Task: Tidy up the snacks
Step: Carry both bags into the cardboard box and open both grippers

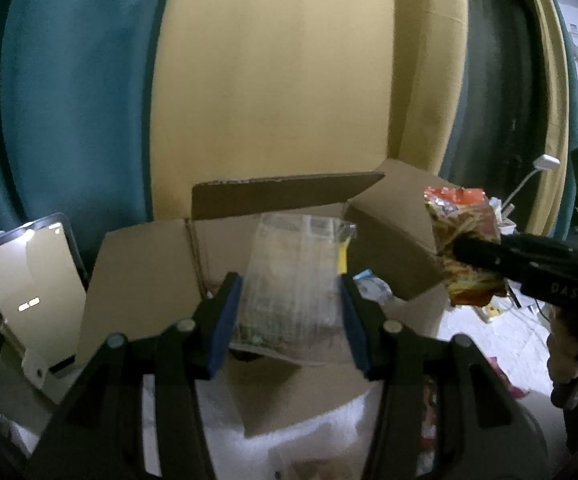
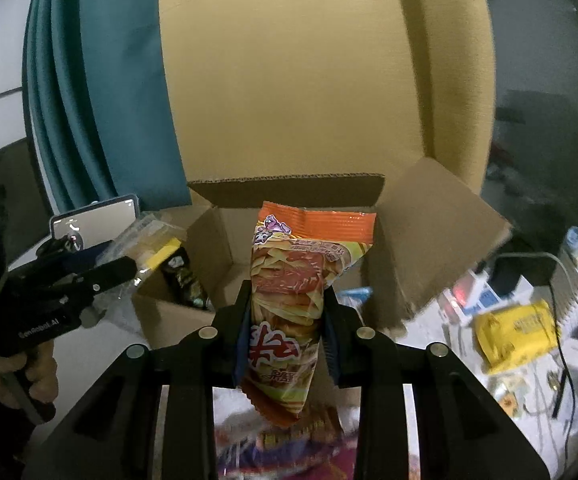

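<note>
Behind everything you face a broad tan panel (image 2: 309, 80), with a teal curtain (image 2: 129, 100) hanging to its left. In front of the panel sits an open cardboard box (image 2: 429, 240), its flaps spread outward and the far flap tipped toward you; inside it, at the left, lies a dark packet (image 2: 183, 280) whose label is too small to read.

Your left gripper (image 1: 289, 312) pinches a clear plastic packet (image 1: 293, 272) between its blue pads (image 1: 227, 320), the jaws held partly apart by the packet's width. From the right wrist you see this same packet as a see-through bag with a yellow strip, held above the box's left flap.

Your right gripper (image 2: 285, 332) has its jaws pressed nearly together on an orange snack bag (image 2: 289, 288), squeezing it at the waist so the sealed orange top stands upright in front of the box opening. The left wrist view shows this bag beside the box's right flap.

A white tablet (image 1: 29, 280) leans at the left of the box. To the right, on a white surface, a yellow packet (image 2: 517, 332) lies among cables and small clutter that is too blurred to name.
</note>
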{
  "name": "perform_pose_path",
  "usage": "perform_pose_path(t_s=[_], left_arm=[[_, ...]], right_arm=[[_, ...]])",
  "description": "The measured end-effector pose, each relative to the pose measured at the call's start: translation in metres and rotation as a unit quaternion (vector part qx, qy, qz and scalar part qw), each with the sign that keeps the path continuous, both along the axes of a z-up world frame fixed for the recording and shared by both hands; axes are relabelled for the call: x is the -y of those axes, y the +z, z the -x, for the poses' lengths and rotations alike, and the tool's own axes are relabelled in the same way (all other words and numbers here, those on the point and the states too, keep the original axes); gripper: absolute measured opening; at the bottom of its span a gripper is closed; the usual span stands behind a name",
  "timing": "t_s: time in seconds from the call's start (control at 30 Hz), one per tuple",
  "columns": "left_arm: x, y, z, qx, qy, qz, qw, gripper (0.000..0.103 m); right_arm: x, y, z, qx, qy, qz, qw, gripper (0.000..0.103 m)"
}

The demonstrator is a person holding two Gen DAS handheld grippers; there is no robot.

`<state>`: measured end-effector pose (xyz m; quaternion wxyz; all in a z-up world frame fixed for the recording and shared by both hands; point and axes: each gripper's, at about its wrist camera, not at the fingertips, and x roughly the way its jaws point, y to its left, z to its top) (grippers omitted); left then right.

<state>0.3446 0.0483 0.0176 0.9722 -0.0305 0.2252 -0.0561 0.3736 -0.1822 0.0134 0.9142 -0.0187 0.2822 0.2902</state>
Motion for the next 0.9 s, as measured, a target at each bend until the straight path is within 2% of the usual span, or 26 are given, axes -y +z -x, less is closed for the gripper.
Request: perform_pose_path(t_s=[0.23, 0.4, 0.47, 0.53, 0.57, 0.6, 0.9], left_arm=[[-0.009, -0.009, -0.032, -0.009, 0.002, 0.004, 1.0000, 0.050], [-0.014, -0.017, -0.052, -0.032, 0.001, 0.024, 0.9992, 0.053], [-0.017, -0.018, -0.055, -0.037, 0.007, 0.027, 0.9989, 0.057], [-0.020, -0.017, -0.053, -0.030, 0.013, 0.035, 0.9989, 0.080], [-0.022, -0.015, -0.050, -0.023, 0.016, 0.040, 0.9988, 0.085], [-0.024, -0.013, -0.047, -0.020, 0.019, 0.044, 0.9987, 0.089], [-0.021, 0.002, -0.018, -0.009, 0.017, 0.045, 0.9988, 0.089]], right_arm=[[-0.024, -0.004, -0.038, -0.008, 0.014, -0.010, 1.000, 0.032], [-0.046, -0.006, -0.059, -0.016, 0.024, -0.014, 0.999, 0.033], [-0.054, -0.008, -0.066, -0.019, 0.020, -0.009, 1.000, 0.038], [-0.058, -0.007, -0.067, -0.020, 0.021, -0.011, 1.000, 0.065], [-0.058, -0.006, -0.067, -0.021, 0.021, -0.015, 0.999, 0.069], [-0.057, -0.005, -0.066, -0.021, 0.021, -0.017, 0.999, 0.071], [-0.050, 0.002, -0.045, -0.014, 0.015, -0.001, 1.000, 0.071]])
